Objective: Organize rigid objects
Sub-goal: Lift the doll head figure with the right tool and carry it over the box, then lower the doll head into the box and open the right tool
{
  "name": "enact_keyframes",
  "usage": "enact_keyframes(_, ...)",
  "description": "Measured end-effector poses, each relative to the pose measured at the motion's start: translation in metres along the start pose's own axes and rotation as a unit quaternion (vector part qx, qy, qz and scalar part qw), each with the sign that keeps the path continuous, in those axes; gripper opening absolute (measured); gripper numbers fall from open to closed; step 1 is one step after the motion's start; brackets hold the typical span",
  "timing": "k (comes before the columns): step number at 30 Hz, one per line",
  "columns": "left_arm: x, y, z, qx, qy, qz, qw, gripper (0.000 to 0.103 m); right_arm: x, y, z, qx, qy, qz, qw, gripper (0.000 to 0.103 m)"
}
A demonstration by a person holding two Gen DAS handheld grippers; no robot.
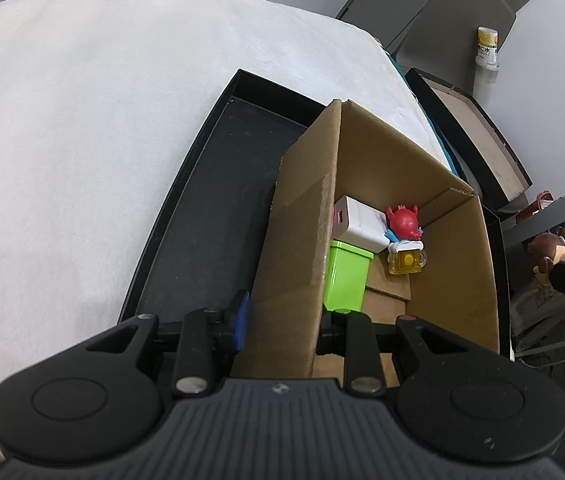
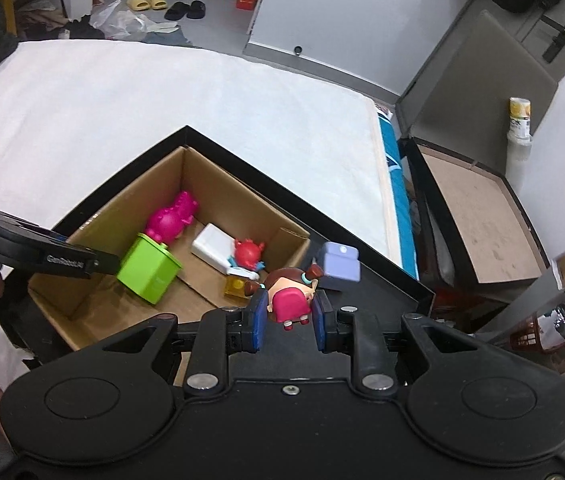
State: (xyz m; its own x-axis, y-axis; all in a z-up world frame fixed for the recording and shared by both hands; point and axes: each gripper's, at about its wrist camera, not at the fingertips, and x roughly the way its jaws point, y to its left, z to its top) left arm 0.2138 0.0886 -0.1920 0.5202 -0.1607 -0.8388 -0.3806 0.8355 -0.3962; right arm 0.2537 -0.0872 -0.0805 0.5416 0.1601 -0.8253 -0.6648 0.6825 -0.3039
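Note:
A brown cardboard box (image 2: 218,196) stands inside a black tray (image 2: 386,280) on the white bed. It holds a green cube container (image 2: 148,276), a white charger (image 2: 212,246), a red figure (image 2: 248,252), a yellow toy mug (image 2: 236,286) and a magenta toy (image 2: 172,218). My left gripper (image 1: 284,316) is shut on the box's near wall (image 1: 294,240). Over the tray's right part, my right gripper (image 2: 288,320) is shut on a small doll (image 2: 290,300) with brown hair and a pink dress. A lavender block (image 2: 340,266) lies on the tray behind the doll.
The white bed cover (image 2: 162,100) spreads left and far of the tray. To the right, off the bed, sits an open dark case (image 2: 478,216) with a bottle (image 2: 518,128) behind it. Slippers (image 2: 146,2) and bags lie on the far floor.

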Motion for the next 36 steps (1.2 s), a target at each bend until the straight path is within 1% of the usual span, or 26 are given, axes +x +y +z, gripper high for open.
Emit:
enact_keyframes(11, -0.001, 0.001, 0.0, -0.001, 0.0, -0.004, 1.0, 0.028, 0.006, 0.02, 0.008, -0.009, 0.005, 0.016, 1.0, 0.024)
enact_keyframes(21, -0.001, 0.002, 0.0, -0.003, 0.0, -0.006, 1.0, 0.028, 0.025, 0.037, 0.007, -0.006, 0.022, 0.031, 0.999, 0.024)
enact_keyframes(25, -0.001, 0.002, 0.0, -0.003, 0.0, -0.006, 1.0, 0.028, 0.031, 0.044, 0.006, -0.012, 0.025, 0.028, 0.999, 0.024)
enact_keyframes(27, -0.001, 0.002, 0.0, -0.003, 0.0, -0.007, 1.0, 0.029, 0.031, 0.044, 0.006, -0.011, 0.022, 0.021, 0.999, 0.025)
enact_keyframes(28, -0.002, 0.002, 0.0, -0.001, -0.001, -0.004, 1.0, 0.029, 0.03, 0.043, 0.006, -0.01, 0.02, 0.019, 1.0, 0.027)
enact_keyframes(33, -0.006, 0.005, 0.001, -0.01, -0.008, -0.013, 0.9998, 0.028, 0.02, 0.032, 0.006, 0.004, 0.012, 0.017, 1.0, 0.027)
enact_keyframes(36, -0.006, 0.005, 0.0, -0.007, -0.008, -0.011, 0.9999, 0.028, 0.015, 0.025, 0.002, 0.009, 0.011, 0.017, 1.0, 0.027)
